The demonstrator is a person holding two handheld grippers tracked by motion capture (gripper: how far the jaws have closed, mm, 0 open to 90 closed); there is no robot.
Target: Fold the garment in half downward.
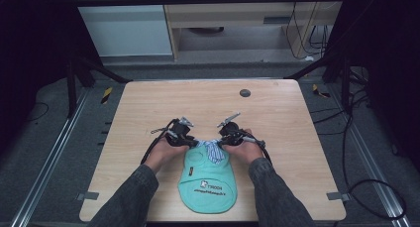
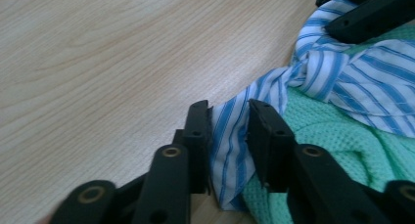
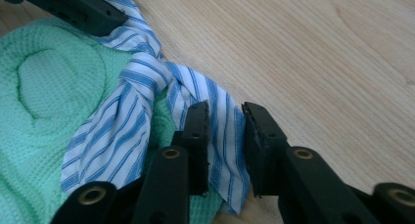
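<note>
You have a mint-green waffle-knit garment (image 1: 208,180) with dark lettering and a small white mark, and a white tie (image 3: 132,94) with blue stripes. Your grippers' jaws are black, and the table (image 1: 148,108) is pale wood grain.

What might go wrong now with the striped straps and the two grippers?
The left gripper and right gripper each straddle a striped strap with jaws apart, so a strap may slip out. Pulling both could tighten the knot or drag the green bib along the table.
</note>
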